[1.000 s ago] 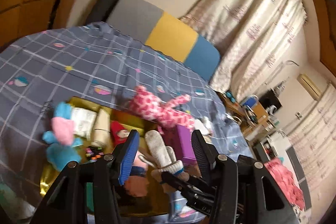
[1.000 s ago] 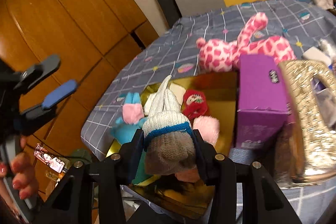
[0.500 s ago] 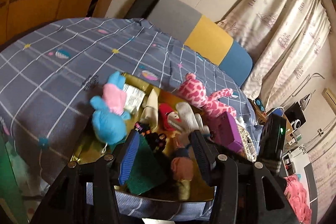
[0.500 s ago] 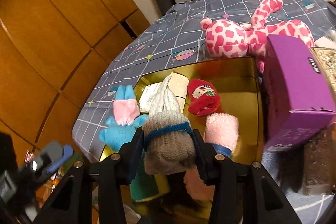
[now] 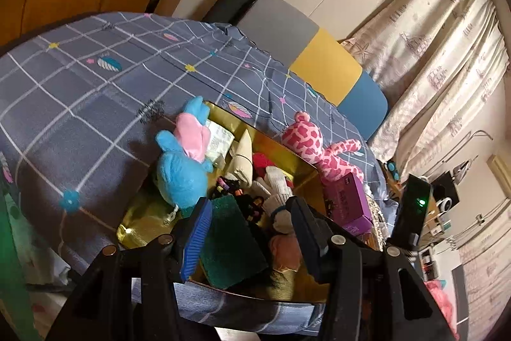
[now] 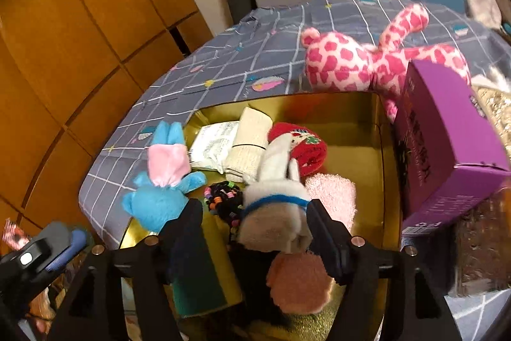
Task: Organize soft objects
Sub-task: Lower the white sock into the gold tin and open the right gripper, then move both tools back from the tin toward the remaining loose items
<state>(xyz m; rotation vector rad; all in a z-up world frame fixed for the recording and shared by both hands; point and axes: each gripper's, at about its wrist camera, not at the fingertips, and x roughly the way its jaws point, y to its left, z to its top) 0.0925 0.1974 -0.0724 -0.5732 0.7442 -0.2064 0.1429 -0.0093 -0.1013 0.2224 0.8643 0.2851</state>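
Note:
A gold box on the bed holds soft things: a white and grey knitted sock, a red sock, pink cloths, a green sponge. My right gripper is open just above the box, and the knitted sock lies between its fingers, loose. A blue and pink plush lies over the box's left rim. A pink spotted plush lies on the bed behind the box. My left gripper is open and empty, above the box's near edge.
A purple carton stands at the box's right side, with a glittery gold item beyond it. The grey checked bedspread spreads left and back. A padded headboard, a wooden wardrobe and curtains stand behind.
My right gripper has opened and let go of the knitted sock, which now rests in the box. My left gripper has drawn back and swung left, away from the box.

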